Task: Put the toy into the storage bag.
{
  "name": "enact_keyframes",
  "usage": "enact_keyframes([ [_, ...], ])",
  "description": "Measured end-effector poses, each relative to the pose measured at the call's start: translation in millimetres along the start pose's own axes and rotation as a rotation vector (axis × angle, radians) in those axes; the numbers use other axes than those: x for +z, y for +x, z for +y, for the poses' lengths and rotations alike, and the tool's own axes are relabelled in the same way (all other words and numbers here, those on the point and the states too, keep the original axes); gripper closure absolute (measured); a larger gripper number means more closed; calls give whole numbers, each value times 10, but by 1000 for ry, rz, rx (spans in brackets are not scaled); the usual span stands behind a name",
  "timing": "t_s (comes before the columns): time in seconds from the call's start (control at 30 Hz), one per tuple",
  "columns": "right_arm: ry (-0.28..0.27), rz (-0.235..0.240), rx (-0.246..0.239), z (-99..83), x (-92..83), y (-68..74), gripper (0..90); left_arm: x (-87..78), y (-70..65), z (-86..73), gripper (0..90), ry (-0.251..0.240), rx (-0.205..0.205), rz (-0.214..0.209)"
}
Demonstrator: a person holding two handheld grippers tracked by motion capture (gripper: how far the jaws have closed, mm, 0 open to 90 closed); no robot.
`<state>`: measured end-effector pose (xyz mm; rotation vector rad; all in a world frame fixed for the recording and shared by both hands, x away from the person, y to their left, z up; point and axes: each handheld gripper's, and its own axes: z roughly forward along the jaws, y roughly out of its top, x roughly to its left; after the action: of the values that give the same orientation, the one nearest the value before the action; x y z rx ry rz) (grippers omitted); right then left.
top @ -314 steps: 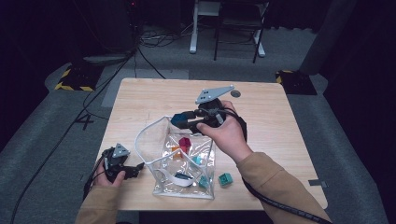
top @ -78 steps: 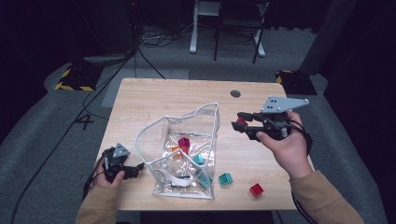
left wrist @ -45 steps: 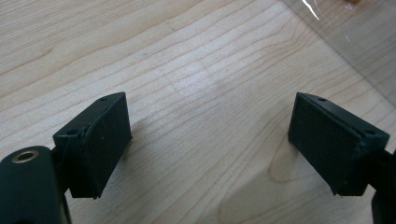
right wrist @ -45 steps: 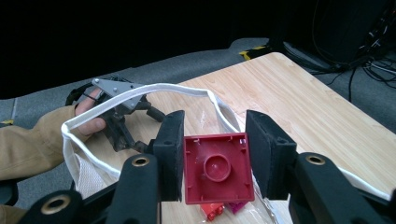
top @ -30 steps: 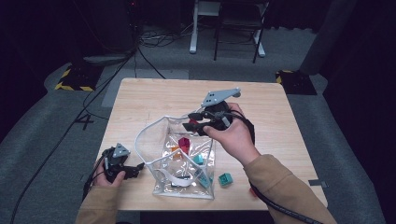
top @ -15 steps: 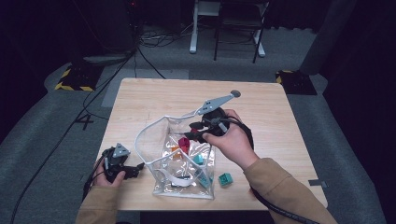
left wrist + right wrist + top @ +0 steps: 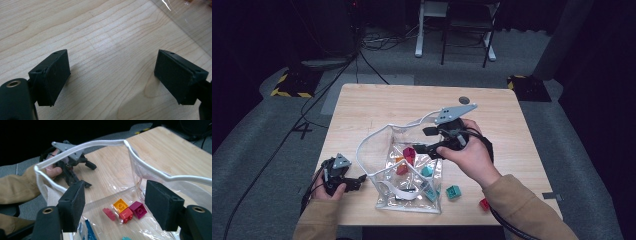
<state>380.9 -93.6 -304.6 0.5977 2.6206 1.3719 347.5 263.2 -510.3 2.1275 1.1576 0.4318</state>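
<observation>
We note the right gripper (image 7: 428,141) poised over the clear bag (image 7: 382,145); its jaws have just been opening and stand spread, nothing between them (blocks (image 7: 126,210) lie inside the bag). Left gripper (image 7: 111,75) spread, empty, on the table (image 7: 377,105).

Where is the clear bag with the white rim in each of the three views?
High view: clear bag stands at table centre, between both grippers.
Left gripper view: its clear wall crosses the upper right corner.
Right gripper view: its white rim arches over the toy bricks.
Shared landmark: wooden table.
</observation>
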Motion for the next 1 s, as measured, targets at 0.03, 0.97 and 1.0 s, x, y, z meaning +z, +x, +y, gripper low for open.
enact_keyframes([
  [0.03,-8,-3,-1,-9,-39,4,334,0,0,0,135,0,0,-1],
  [0.97,-64,-137,109,-823,-883,-181,325,4,4,7,132,1,-5,0],
  [1.0,-64,-140,113,-849,-885,-184,325,4,4,7,133,0,-6,0],
])
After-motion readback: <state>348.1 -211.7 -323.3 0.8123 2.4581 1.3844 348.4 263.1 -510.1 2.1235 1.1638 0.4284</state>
